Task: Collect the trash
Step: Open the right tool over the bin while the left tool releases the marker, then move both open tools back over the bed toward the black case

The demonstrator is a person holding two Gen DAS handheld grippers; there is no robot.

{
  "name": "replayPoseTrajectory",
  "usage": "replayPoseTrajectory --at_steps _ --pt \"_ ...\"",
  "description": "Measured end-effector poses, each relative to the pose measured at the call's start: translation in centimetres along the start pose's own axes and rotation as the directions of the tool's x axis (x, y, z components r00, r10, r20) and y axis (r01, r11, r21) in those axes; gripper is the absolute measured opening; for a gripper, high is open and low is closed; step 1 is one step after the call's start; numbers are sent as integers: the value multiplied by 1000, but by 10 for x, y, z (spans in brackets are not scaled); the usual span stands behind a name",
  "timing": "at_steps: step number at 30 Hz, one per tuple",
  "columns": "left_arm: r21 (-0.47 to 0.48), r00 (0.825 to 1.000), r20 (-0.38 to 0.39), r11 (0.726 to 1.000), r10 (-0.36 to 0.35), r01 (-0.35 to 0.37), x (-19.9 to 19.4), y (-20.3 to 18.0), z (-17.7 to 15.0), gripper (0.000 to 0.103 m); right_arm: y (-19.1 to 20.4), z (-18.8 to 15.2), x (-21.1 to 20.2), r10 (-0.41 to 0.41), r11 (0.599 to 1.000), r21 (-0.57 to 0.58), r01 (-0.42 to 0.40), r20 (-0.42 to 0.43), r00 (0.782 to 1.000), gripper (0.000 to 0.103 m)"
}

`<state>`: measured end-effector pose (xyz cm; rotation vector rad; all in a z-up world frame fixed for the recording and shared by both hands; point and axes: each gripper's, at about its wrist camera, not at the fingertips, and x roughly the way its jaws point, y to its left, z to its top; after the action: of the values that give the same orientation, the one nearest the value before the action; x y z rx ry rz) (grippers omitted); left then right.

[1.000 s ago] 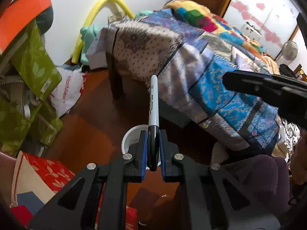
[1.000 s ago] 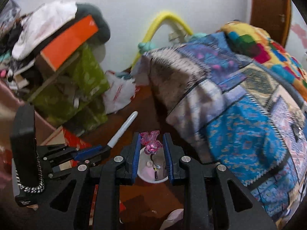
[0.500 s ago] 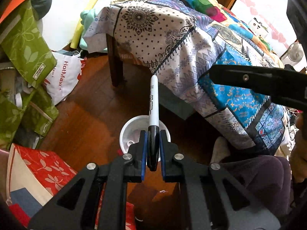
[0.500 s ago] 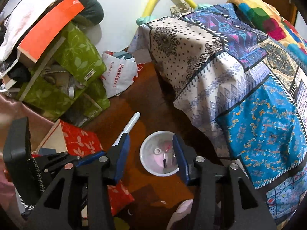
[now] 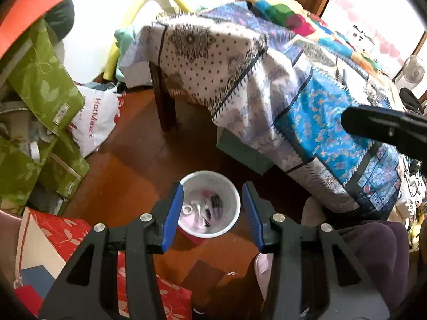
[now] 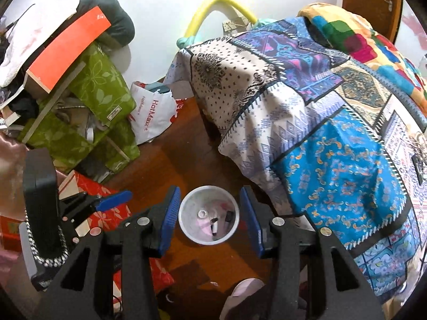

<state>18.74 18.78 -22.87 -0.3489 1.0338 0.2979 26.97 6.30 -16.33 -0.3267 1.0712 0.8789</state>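
A white round bin [image 5: 232,186] stands on the brown wooden floor, also in the right wrist view [image 6: 186,229]. Inside lie small bits of trash: a ring-shaped cap, a pink piece and a black marker [image 5: 206,214]. My left gripper [image 5: 212,213] is open and empty, held above the bin, which shows between its blue pads. My right gripper [image 6: 209,217] is open and empty, also above the bin. The left gripper shows at the left of the right wrist view [image 6: 114,204].
A bed with a patchwork quilt [image 5: 293,80] fills the right. Green fabric bags [image 5: 40,85], a white HotMax bag [image 5: 96,122] and a red patterned bag [image 5: 66,234] crowd the left. A slippered foot [image 6: 240,293] is below the grippers.
My left gripper opened and the marker dropped into the bin. My right gripper opened earlier and let go of the pink piece, now in the bin. Both views tilted down over the bin.
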Motion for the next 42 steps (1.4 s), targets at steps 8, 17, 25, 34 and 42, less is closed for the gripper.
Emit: replayPoseTrajectory --at_steps 8,17,25,34,42 --pt "19 991 135 1000 13 -16 -63 -16 4 44 -1 -12 -48 -11 1000 -4 11 92 996 43" --pt "77 953 302 997 -5 -19 -139 -59 7 44 -7 -32 -123 -31 1000 2 32 258 966 43" --pt "135 907 418 991 -58 1 -194 -110 8 47 -21 -58 -195 -79 997 29 74 434 898 53" --pt "197 844 523 980 -120 17 -229 -173 13 96 -56 -85 -255 -245 969 149 195 576 780 75" --pt "283 824 521 956 -220 77 -225 -224 30 96 -102 -100 -287 -407 913 295 282 621 669 75"
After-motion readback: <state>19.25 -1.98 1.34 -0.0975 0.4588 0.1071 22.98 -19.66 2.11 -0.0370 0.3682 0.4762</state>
